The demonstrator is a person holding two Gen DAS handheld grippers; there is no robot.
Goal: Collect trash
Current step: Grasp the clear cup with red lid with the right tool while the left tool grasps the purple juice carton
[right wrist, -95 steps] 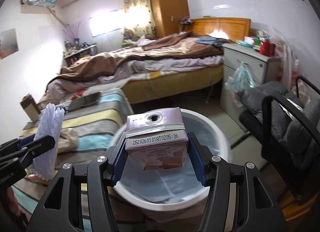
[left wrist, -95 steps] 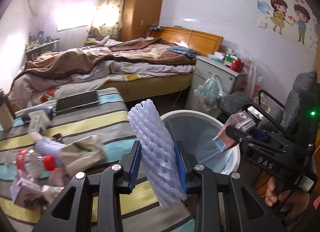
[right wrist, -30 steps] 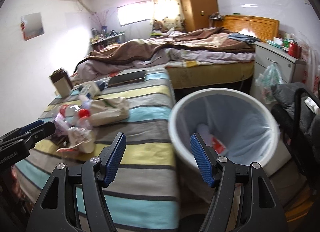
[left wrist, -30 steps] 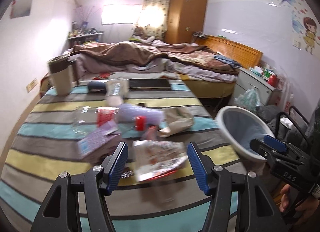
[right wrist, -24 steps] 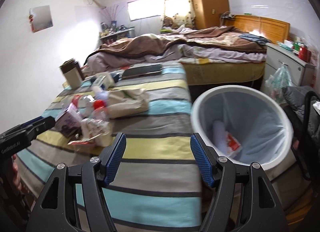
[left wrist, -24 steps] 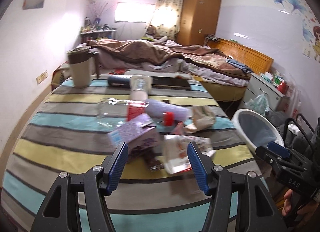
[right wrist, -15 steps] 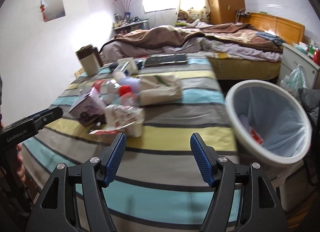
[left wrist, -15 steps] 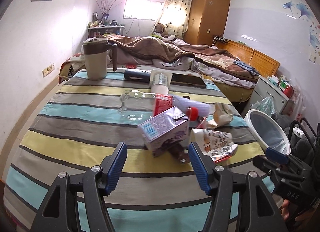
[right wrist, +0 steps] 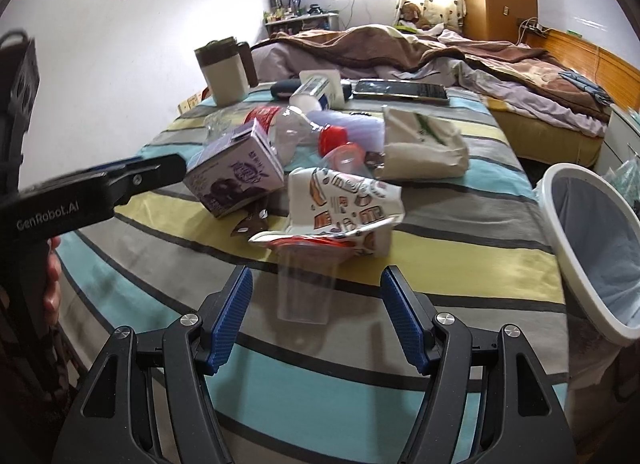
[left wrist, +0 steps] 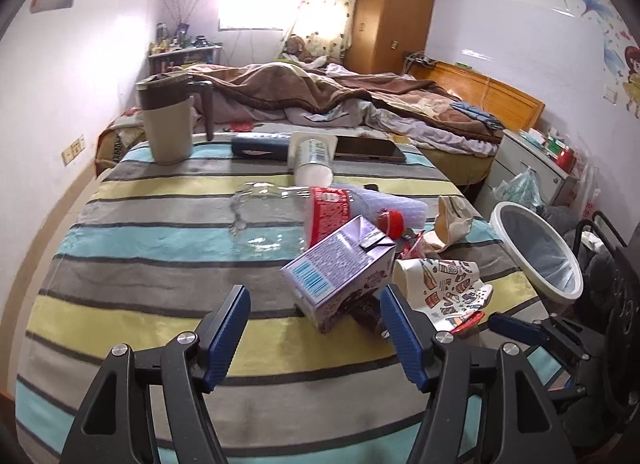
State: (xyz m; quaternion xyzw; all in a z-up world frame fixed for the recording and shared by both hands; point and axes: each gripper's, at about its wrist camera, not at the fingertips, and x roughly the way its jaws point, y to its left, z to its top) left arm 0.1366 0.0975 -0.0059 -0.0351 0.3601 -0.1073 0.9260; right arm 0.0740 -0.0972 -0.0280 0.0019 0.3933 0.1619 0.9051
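left gripper point(left wrist: 315, 330) jaws have just been opening and stand apart, empty, just near of the purple carton point(left wrist: 340, 270); right gripper point(right wrist: 316, 318) is open, empty, a blurred clear cup point(right wrist: 306, 290) between its jaws. carton lies tilted on the striped table point(left wrist: 160, 264), long axis running near-left to far-right, partly hiding a dark wrapper point(left wrist: 366, 314); the bin point(left wrist: 538, 250) stands right.

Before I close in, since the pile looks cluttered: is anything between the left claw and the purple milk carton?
Nothing visible. The left claw stands open just short of the purple milk carton, only bare striped blanket between. A crumpled patterned paper cup lies beside the carton's right, near the claw's right finger.
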